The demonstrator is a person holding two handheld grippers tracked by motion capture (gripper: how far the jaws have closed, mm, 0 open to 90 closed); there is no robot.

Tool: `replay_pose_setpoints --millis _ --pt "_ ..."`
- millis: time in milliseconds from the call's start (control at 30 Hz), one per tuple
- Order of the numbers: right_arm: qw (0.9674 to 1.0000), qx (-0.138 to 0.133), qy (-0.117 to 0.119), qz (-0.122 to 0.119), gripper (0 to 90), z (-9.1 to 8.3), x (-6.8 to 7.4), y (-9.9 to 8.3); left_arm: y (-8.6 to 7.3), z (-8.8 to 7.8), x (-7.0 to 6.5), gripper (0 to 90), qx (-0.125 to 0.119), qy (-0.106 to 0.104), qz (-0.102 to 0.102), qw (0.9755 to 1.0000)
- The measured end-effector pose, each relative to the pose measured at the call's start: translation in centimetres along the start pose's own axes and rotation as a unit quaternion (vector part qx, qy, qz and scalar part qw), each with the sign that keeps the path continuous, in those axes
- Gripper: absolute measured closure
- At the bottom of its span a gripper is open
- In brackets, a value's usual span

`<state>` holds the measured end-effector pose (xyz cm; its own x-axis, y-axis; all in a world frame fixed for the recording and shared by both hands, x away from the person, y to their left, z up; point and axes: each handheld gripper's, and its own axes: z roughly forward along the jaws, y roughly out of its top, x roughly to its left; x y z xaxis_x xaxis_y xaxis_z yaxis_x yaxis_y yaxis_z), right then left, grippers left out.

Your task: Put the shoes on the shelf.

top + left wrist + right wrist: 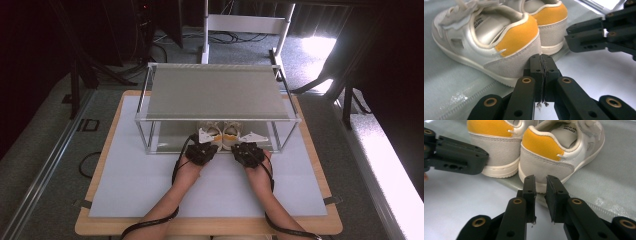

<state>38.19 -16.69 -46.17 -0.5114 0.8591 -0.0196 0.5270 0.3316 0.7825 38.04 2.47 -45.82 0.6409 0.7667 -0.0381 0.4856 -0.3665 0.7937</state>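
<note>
Two small white sneakers with yellow heel patches stand side by side on the rack's lower shelf, heels toward me: the left shoe [486,37] [496,145] and the right shoe [554,150] [549,22] [231,134]. My left gripper [541,58] [206,142] is shut with nothing in it, its tips just short of the left shoe's heel. My right gripper [540,181] [240,144] stands slightly open, a narrow empty gap between its pads, right behind the right shoe's heel. Each gripper appears from the side in the other's view.
The metal-framed rack [220,92] stands at the back of the table, and its grey top shelf covers the shoes from above. A white mat [140,190] lies on the wooden table. Dark stands and cables surround the table on the floor.
</note>
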Motion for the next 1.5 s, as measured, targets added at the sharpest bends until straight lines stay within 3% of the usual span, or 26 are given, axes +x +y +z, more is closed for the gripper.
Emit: replay_pose_setpoints --millis 267,433,533,633,767,1033,1167,1500 --pt "0.9999 0.002 -0.002 0.01 79.1 0.7 -0.2 0.4 0.3 0.7 0.8 88.2 0.002 -0.01 -0.025 0.9997" --pt "0.9999 -0.003 0.005 0.013 75.9 0.6 -0.2 0.1 -0.1 0.6 0.7 86.0 0.003 -0.015 -0.026 0.9995" --pt "0.9998 -0.011 0.011 0.013 63.0 0.3 -0.2 -0.1 -0.3 0.3 0.5 81.8 0.004 -0.017 -0.028 0.9995" --pt "0.9996 -0.025 0.013 0.01 49.3 0.0 -0.3 -0.3 -0.3 -0.1 0.2 67.5 0.0 -0.016 -0.028 0.9995" --pt "0.9992 -0.024 0.012 0.029 32.0 -0.4 -0.5 -0.5 -0.3 -1.0 0.1 38.2 -0.015 0.006 -0.031 0.9994" --pt "0.999 -0.019 0.019 0.036 19.4 -0.9 -0.7 -1.0 -1.2 -1.9 0.8 16.0 -0.021 -0.017 -0.058 0.998" --pt "0.999 -0.024 0.019 0.033 16.9 -1.1 -0.6 -1.4 -2.0 -2.2 0.5 14.7 -0.02 -0.007 -0.046 0.9987" --pt "0.9992 -0.019 0.027 0.022 16.8 -1.6 -0.5 -2.2 -3.1 -3.4 0.4 14.0 -0.039 0.001 -0.043 0.9983"
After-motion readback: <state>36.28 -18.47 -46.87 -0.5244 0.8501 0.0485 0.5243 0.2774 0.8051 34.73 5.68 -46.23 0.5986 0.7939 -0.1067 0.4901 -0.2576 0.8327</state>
